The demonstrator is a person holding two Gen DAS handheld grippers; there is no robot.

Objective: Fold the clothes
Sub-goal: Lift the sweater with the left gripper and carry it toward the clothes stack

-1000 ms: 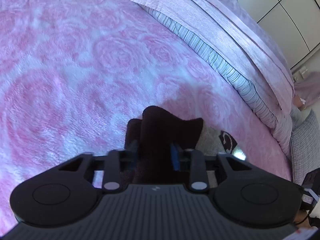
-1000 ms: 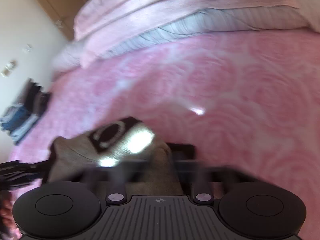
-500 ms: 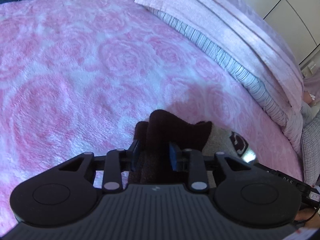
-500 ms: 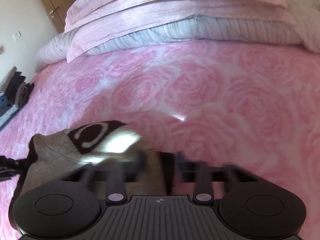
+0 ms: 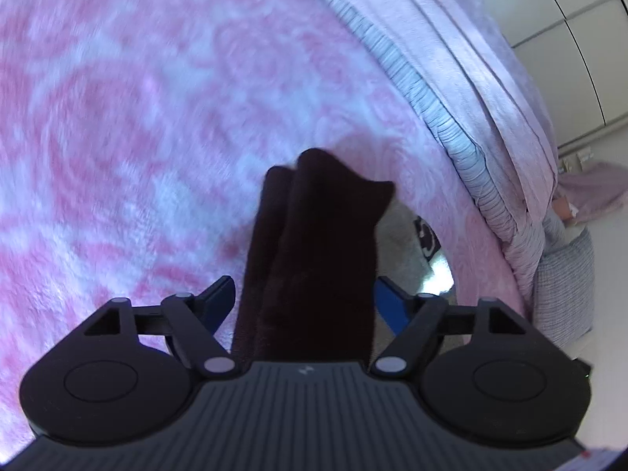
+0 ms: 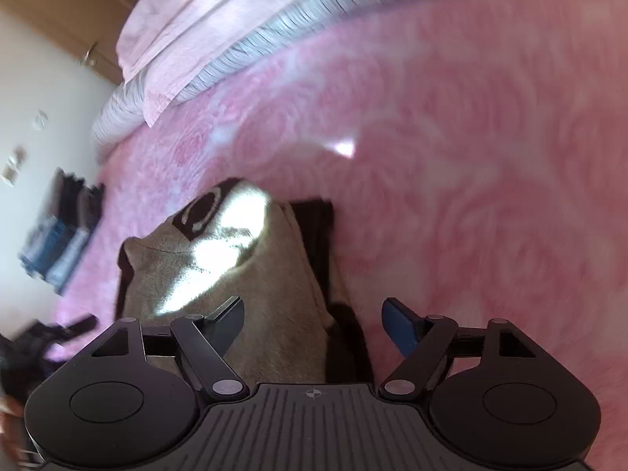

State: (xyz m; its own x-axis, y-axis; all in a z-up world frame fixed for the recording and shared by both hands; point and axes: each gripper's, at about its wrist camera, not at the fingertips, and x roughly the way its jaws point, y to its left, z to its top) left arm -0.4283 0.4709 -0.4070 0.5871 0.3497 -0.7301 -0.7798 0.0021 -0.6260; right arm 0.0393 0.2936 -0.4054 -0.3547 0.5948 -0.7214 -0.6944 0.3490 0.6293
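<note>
The garment [image 6: 235, 294], a tan knit piece with dark brown trim, lies folded on the pink rose-patterned blanket [image 6: 471, 196], low in both wrist views and right at the tongs.

The left gripper [image 5: 304, 298] has just been opening. Its jaws now stand spread, and the dark brown fold [image 5: 310, 259] of the garment rises between them with a gap showing on each side, so the pads no longer pinch it. The right gripper [image 6: 314, 314] has likewise just been opening and is spread wide. The tan cloth and its dark edge lie under and between the jaws, but neither pad presses on them. Both sets of tongs letting go together suggests that a fold has been laid down and the cloth is being left to settle flat on the blanket.

Further out, a dark patch with a pale ring motif [image 6: 204, 212] sits near the garment's far end; it may be a logo, but no letters can be read. A stack of folded clothes [image 6: 59, 231], blue and dark, rests at the blanket's far left edge, probably finished pieces set aside. Folded pink bedding over a striped pillow [image 5: 451, 78] lines the bed's far side. No legible writing shows anywhere.
</note>
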